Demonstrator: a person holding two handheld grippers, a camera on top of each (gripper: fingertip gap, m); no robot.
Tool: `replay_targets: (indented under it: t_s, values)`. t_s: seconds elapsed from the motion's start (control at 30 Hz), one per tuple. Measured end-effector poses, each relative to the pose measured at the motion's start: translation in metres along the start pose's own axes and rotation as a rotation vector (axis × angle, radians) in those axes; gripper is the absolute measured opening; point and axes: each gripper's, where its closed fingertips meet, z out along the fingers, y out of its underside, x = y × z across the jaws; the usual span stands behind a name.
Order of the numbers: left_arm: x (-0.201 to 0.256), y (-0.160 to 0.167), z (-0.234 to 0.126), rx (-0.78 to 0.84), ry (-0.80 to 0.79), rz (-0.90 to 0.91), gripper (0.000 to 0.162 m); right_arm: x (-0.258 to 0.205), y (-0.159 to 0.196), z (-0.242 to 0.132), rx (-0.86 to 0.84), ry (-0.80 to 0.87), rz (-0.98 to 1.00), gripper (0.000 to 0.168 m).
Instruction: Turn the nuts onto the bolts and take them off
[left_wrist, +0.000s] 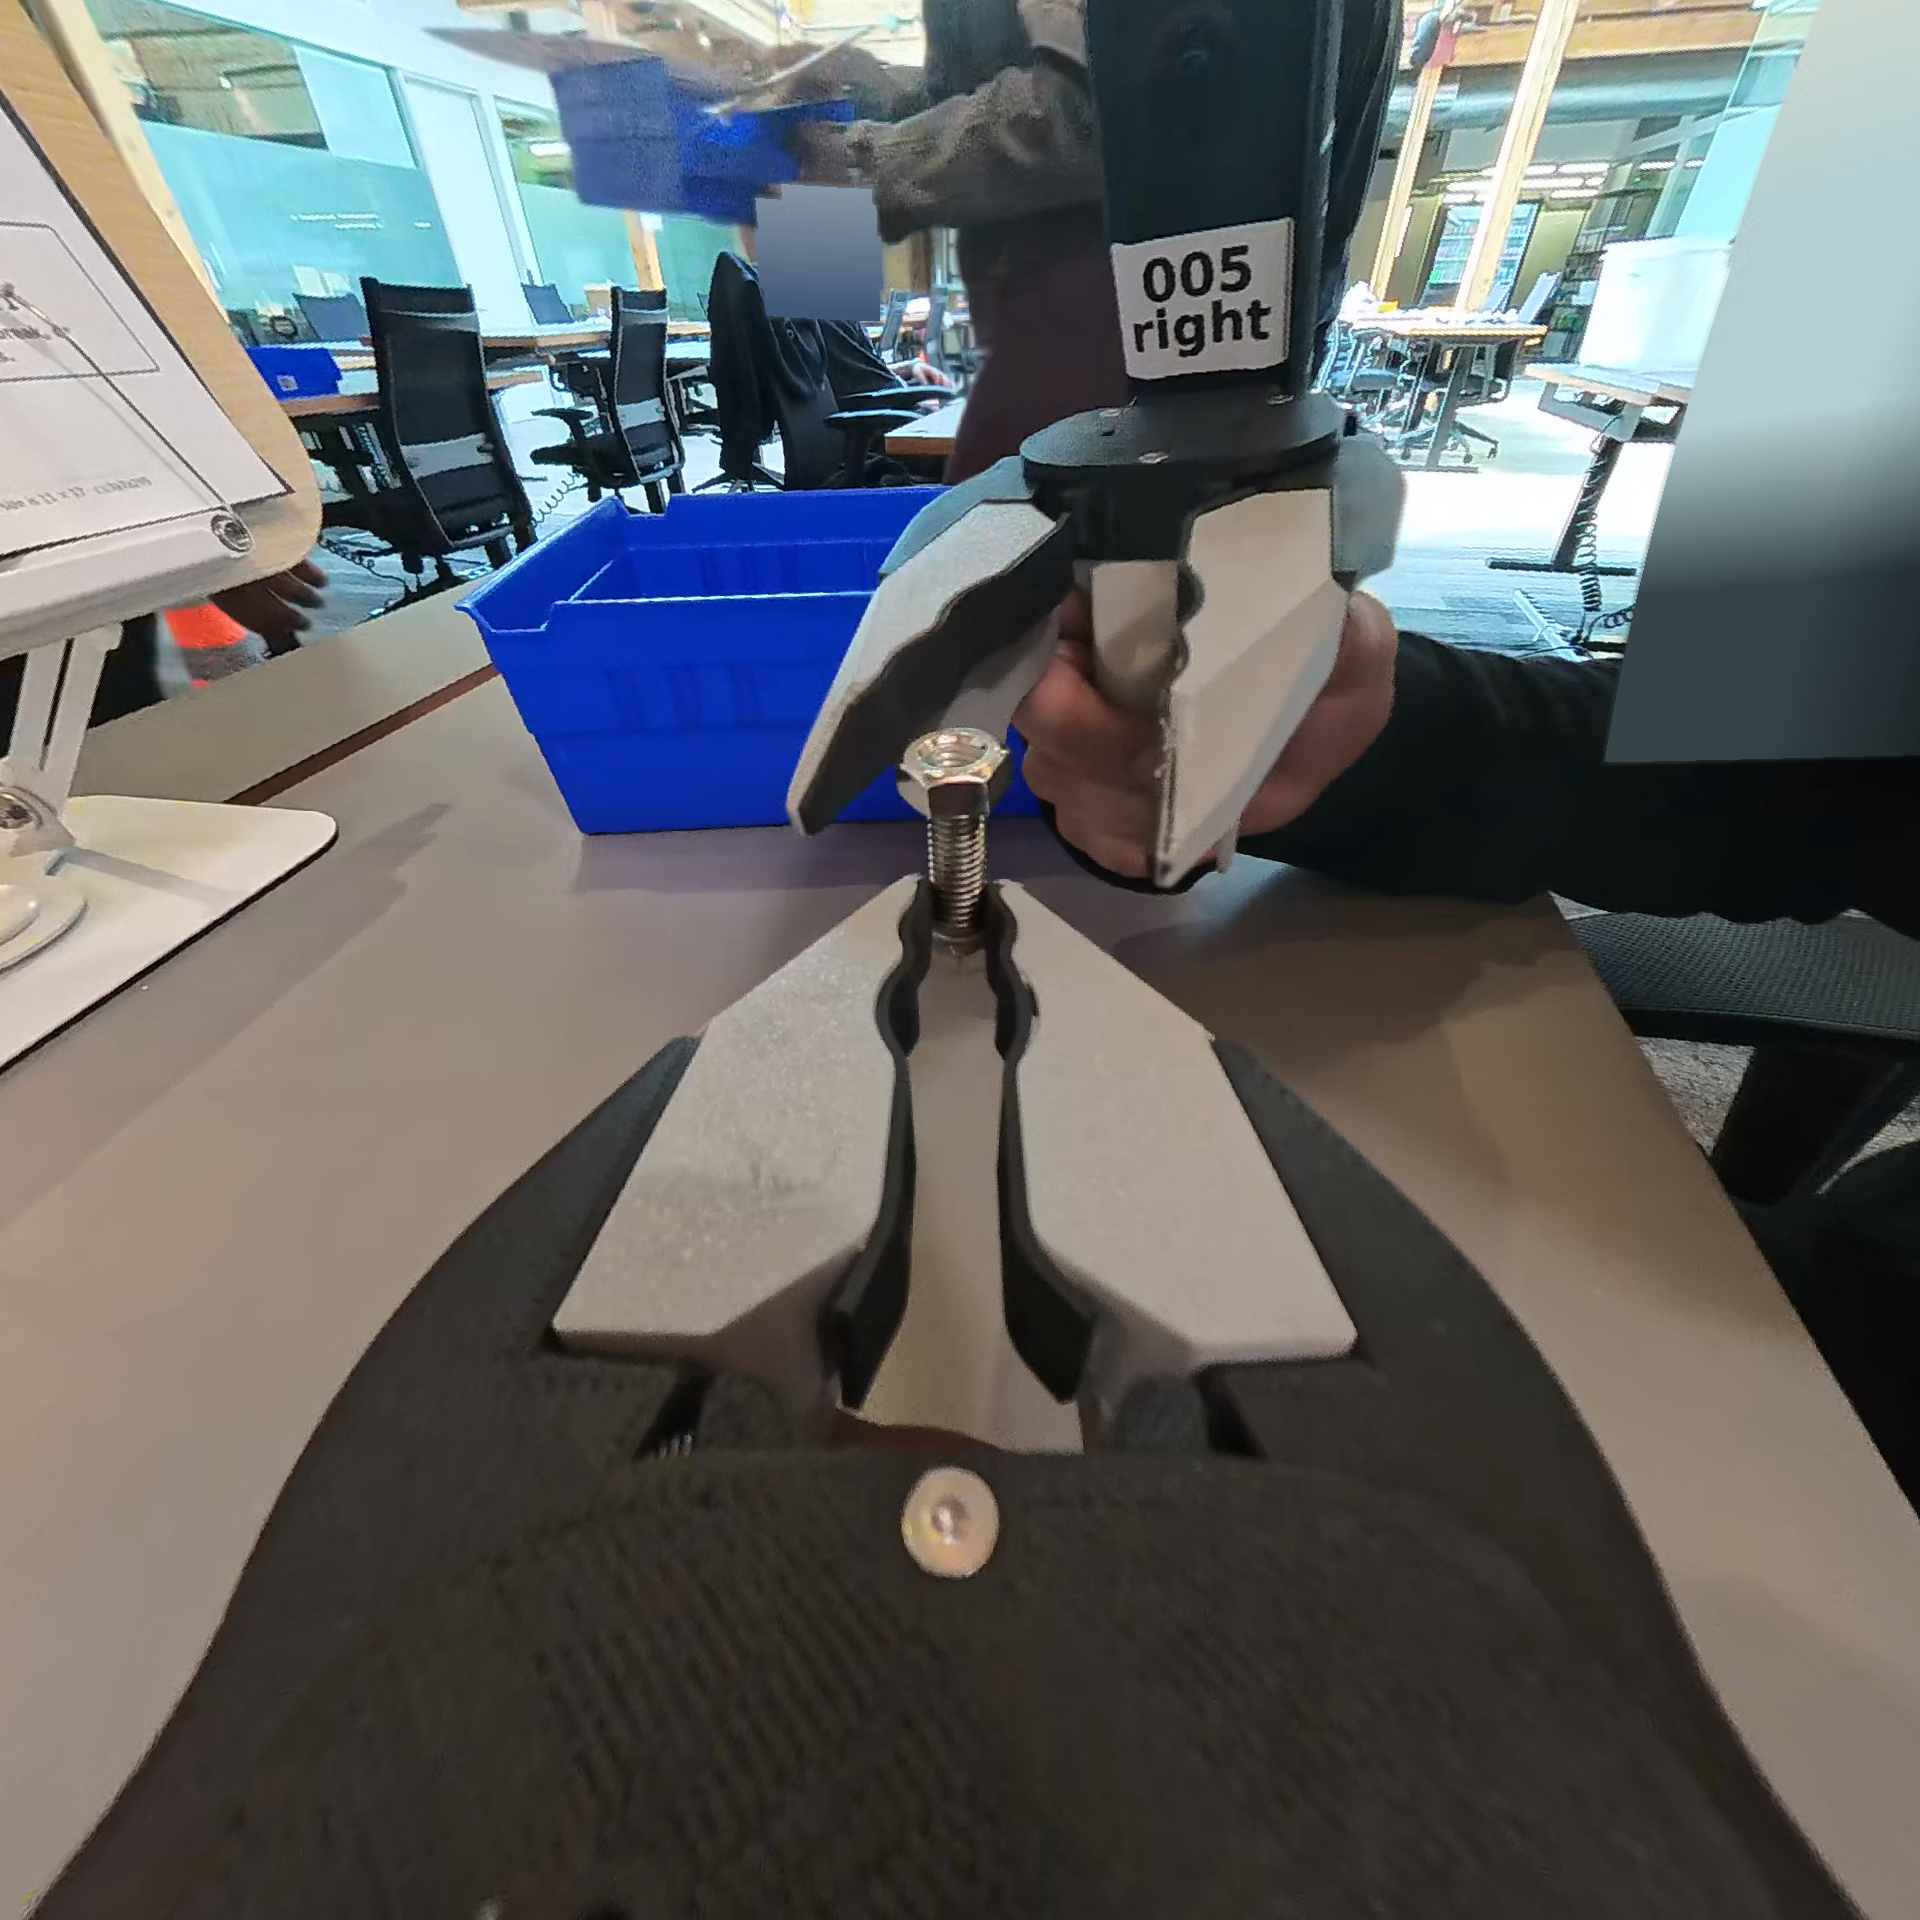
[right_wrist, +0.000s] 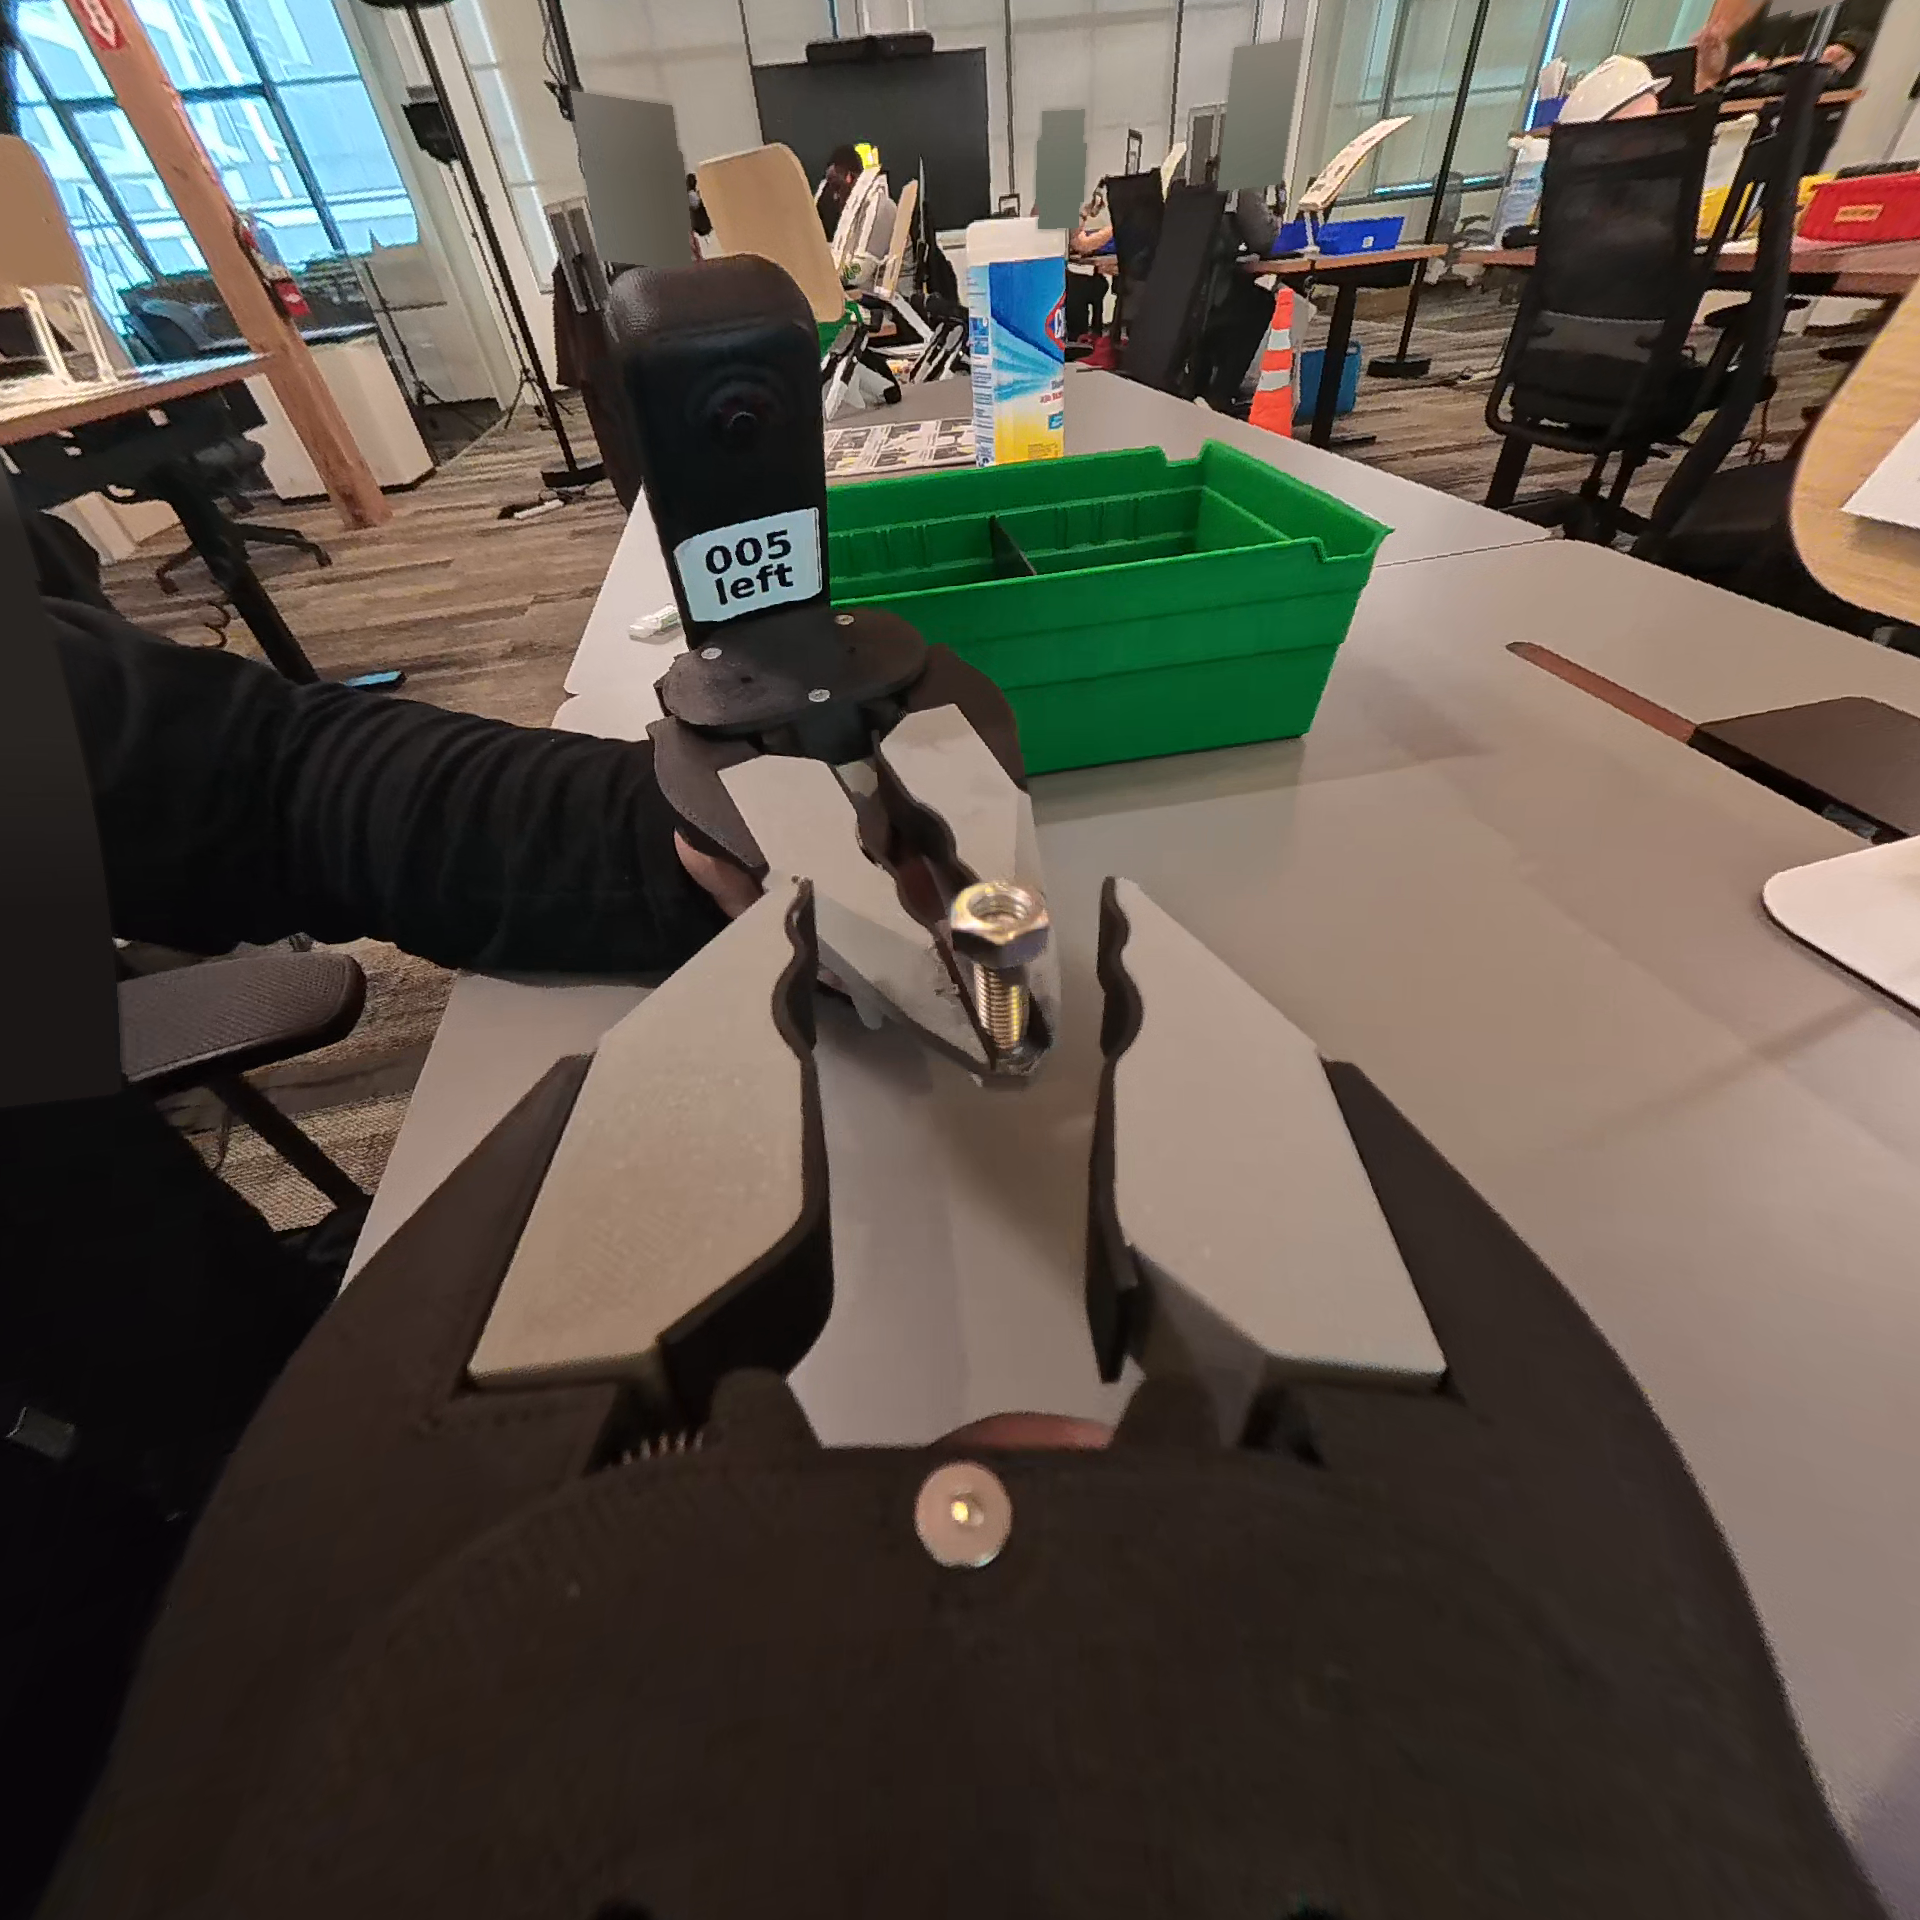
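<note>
while clamped, bolt (left_wrist: 958, 871) stands upright.

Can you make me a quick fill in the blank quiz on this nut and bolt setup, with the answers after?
1. The left gripper is shut on the ____, holding it upright.
2. The nut sits at the ____ end of the bolt.
3. The right gripper has its jaws ____, not gripping the nut.
4. In the right wrist view, the bin behind the left gripper is coloured ____.

Answers: bolt; top; open; green
</note>
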Motion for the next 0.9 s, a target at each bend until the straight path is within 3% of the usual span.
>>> replay_targets:
  t_s: [0.9]
  values:
    - [-0.012,0.003,-0.001,-0.011,-0.05,-0.043,0.007,0.002,0.003,0.001,-0.013,0.02,-0.014,0.049]
